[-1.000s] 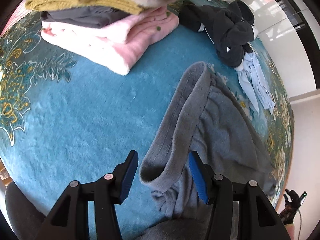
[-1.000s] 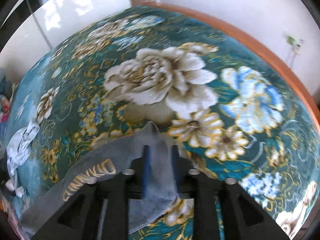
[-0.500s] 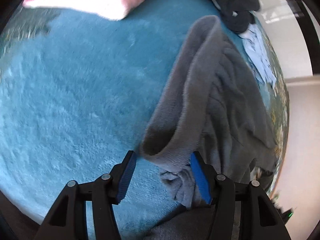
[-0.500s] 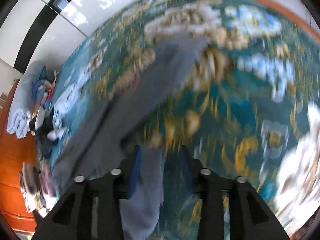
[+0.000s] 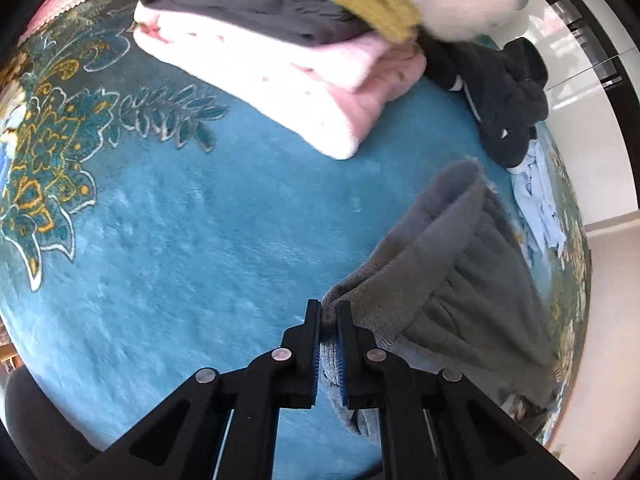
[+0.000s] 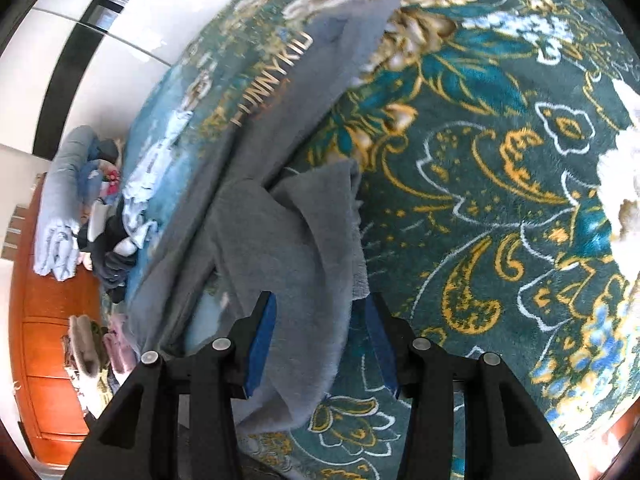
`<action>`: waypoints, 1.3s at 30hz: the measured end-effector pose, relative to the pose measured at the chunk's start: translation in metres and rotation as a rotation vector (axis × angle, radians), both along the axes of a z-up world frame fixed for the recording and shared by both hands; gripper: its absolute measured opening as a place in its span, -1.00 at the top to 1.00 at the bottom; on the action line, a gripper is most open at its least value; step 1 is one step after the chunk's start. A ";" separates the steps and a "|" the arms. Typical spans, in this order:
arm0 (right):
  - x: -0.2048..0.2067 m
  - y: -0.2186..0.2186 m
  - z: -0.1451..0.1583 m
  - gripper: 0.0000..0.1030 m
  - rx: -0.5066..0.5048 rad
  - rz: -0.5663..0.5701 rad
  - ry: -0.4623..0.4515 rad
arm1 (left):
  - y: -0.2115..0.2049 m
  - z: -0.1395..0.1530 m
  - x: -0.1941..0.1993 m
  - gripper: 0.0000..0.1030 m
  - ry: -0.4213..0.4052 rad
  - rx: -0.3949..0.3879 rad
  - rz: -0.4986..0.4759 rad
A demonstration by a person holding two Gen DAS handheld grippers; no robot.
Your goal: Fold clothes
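Observation:
Grey sweatpants [image 5: 448, 280] lie on the teal floral blanket [image 5: 180, 240]. My left gripper [image 5: 329, 312] is shut on the ribbed waistband corner of the sweatpants. In the right wrist view the sweatpants [image 6: 288, 240] stretch away with gold lettering [image 6: 276, 76] on one leg, and a folded-over leg end lies between my fingers. My right gripper [image 6: 320, 308] is open, with the blue pads either side of the cloth and not pressing it.
A stack of folded clothes, pink [image 5: 312, 80], dark grey and mustard, sits at the top of the left wrist view. A dark garment [image 5: 504, 92] and a pale blue one [image 5: 540, 200] lie beyond the sweatpants. An orange wooden headboard [image 6: 52, 340] stands at the left.
My left gripper has closed on the waistband corner it was straddling. My right gripper has opened and let go of the leg end after swinging across the blanket.

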State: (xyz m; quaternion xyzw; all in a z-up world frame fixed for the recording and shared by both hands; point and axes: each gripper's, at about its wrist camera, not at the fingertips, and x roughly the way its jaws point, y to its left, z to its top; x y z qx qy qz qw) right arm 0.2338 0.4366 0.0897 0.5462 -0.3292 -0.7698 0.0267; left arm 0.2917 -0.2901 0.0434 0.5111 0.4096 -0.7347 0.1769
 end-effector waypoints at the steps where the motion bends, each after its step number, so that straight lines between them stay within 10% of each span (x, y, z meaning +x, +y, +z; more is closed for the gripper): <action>1: 0.001 0.003 -0.002 0.08 -0.005 -0.009 -0.004 | 0.001 -0.002 0.000 0.84 -0.001 0.002 0.000; 15: -0.042 0.036 -0.050 0.09 -0.270 -0.262 -0.006 | 0.019 0.010 0.018 0.84 0.050 0.039 -0.011; 18: -0.053 0.028 -0.048 0.84 -0.234 -0.281 -0.056 | 0.025 0.017 0.022 0.84 0.064 0.019 -0.037; 22: -0.054 0.017 0.015 0.85 -0.176 -0.235 0.121 | 0.019 0.017 0.023 0.84 0.075 0.018 -0.060; 28: -0.024 -0.075 0.143 0.85 0.122 0.166 0.485 | 0.019 0.018 0.025 0.84 0.093 0.042 -0.065; 35: -0.009 -0.148 0.017 0.84 0.166 0.344 0.131 | 0.019 0.020 0.024 0.82 0.087 0.060 -0.075; 39: 0.005 -0.136 -0.010 0.72 0.059 0.307 0.074 | 0.020 0.014 0.023 0.80 0.076 0.066 -0.069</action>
